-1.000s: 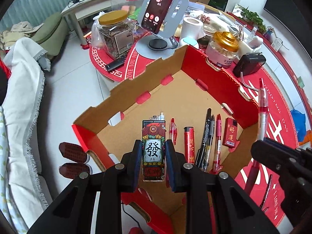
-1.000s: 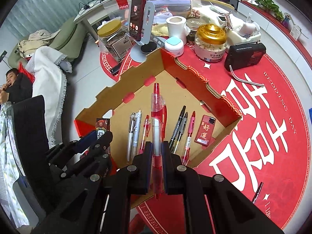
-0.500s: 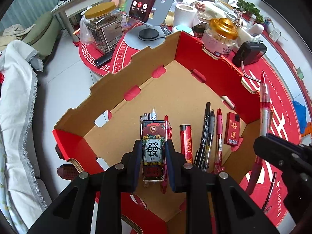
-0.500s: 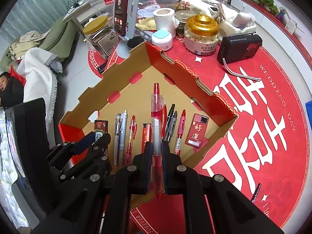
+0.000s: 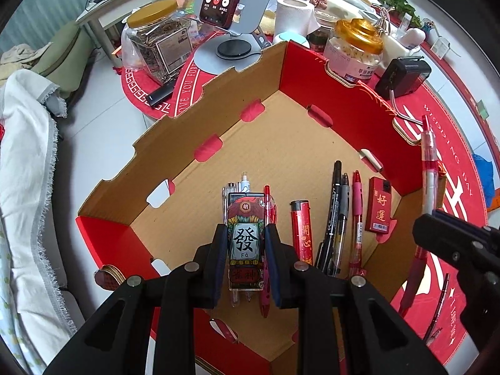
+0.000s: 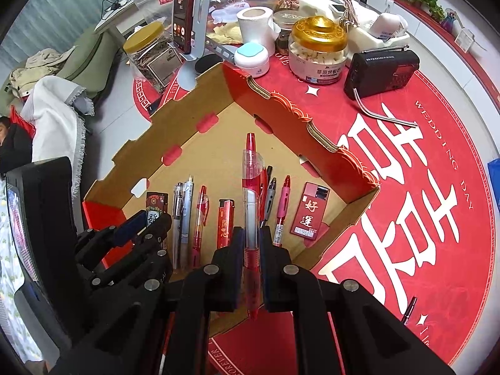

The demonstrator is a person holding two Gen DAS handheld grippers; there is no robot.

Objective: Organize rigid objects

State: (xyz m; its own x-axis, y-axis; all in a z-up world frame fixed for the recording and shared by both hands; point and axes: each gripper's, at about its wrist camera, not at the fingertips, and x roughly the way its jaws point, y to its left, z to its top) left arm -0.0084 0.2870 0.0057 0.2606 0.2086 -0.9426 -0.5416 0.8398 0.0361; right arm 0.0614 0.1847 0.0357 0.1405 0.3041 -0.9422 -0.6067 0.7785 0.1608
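Left wrist view: my left gripper point(image 5: 245, 261) clamps a lighter point(image 5: 245, 240), frame centre; my right gripper point(image 6: 252, 251) pinches a pen point(image 6: 252, 215). I should lower both gently into the box point(image 5: 175, 143), parallel to the row.

From my seat both feeds are bright with even, soft daylight; I can't tell exactly where it comes from. Shadows under the brown corrugated cardboard box point(image 5: 300, 143) walls stay faint. On the left wrist view, a black vignette rims the circle from 10 through 2 o'clock, and straight edges bow outward there. On the right wrist view, the gold dome-shaped plastic jar lid point(image 6: 319, 32) shows small glare spots. Centre detail is crisp; I see softening toward 4 and 8 o'clock.
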